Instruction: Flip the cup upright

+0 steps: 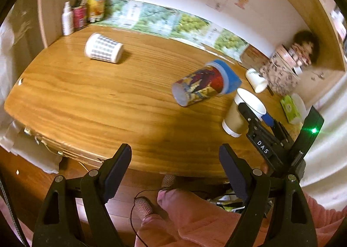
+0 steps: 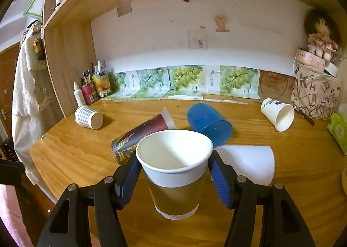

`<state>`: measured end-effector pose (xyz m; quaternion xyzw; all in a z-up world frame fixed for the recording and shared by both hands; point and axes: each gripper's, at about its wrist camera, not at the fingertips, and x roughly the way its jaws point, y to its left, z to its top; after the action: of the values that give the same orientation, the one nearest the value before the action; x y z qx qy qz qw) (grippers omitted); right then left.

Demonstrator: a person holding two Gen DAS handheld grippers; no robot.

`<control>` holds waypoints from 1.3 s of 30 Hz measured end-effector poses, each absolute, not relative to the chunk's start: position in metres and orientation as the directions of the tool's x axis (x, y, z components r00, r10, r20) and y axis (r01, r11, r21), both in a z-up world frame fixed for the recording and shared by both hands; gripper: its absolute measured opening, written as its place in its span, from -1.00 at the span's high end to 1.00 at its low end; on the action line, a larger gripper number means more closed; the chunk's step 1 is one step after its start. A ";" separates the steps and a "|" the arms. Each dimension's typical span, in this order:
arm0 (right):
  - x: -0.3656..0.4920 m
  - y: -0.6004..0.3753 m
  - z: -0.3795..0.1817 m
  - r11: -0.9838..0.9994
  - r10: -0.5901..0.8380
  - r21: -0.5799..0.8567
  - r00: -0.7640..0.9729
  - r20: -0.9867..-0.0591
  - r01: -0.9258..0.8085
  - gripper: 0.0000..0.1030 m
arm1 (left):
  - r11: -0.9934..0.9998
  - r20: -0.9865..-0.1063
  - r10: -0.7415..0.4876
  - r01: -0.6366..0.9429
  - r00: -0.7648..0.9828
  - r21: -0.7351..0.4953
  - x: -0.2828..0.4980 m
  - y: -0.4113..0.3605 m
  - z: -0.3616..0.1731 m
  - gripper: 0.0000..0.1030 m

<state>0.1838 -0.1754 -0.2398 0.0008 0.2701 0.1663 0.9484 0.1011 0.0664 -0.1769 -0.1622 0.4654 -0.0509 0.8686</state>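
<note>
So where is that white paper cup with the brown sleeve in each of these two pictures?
Left wrist view: the white paper cup with the brown sleeve stands upright at the right, near the wooden desk's front edge, held by the right gripper.
Right wrist view: it fills the lower centre, between that gripper's blue pads.
Shared landmark: the checked white cup lying on its side at the far left.
</note>
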 end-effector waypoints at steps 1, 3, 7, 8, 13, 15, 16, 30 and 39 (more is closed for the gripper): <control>0.184 -0.173 -0.242 0.946 0.312 0.090 0.801 -0.510 -0.311 -0.22 | 0.940 -0.789 -0.235 -0.073 0.568 -0.332 0.100 0.070 -0.177 -0.65; 0.185 -0.171 -0.245 0.950 0.301 0.087 0.808 -0.507 -0.300 -0.23 | 0.939 -0.785 -0.224 -0.088 0.578 -0.333 0.098 0.075 -0.176 -0.65; 0.188 -0.169 -0.250 0.958 0.278 0.086 0.810 -0.517 -0.273 -0.23 | 0.936 -0.777 -0.216 -0.100 0.592 -0.337 0.095 0.081 -0.174 -0.65; 0.188 -0.169 -0.251 0.959 0.274 0.088 0.810 -0.519 -0.268 -0.24 | 0.936 -0.775 -0.216 -0.101 0.594 -0.338 0.095 0.082 -0.174 -0.65; 0.185 -0.171 -0.257 0.964 0.254 0.078 0.796 -0.549 -0.253 -0.27 | 0.935 -0.769 -0.223 -0.092 0.599 -0.343 0.091 0.083 -0.174 -0.65; 0.181 -0.171 -0.257 0.963 0.254 0.068 0.796 -0.550 -0.261 -0.29 | 0.934 -0.769 -0.228 -0.090 0.597 -0.346 0.091 0.083 -0.175 -0.65; 0.179 -0.171 -0.257 0.962 0.255 0.060 0.794 -0.552 -0.267 -0.30 | 0.935 -0.771 -0.227 -0.088 0.595 -0.343 0.091 0.082 -0.175 -0.65; 0.158 -0.174 -0.256 0.939 0.299 0.064 0.714 -0.633 -0.337 -0.57 | 0.936 -0.754 -0.217 -0.087 0.620 -0.340 0.094 0.073 -0.169 -0.65; 0.138 -0.192 -0.204 0.948 0.279 0.066 0.719 -0.637 -0.311 -0.74 | 0.960 -0.765 -0.129 -0.114 0.632 -0.256 0.107 0.048 -0.157 -0.65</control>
<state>0.1376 -0.1924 -0.2044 -0.0230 0.3397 0.1592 0.9267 0.1074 0.0482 -0.1569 -0.1412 0.4292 -0.0043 0.8921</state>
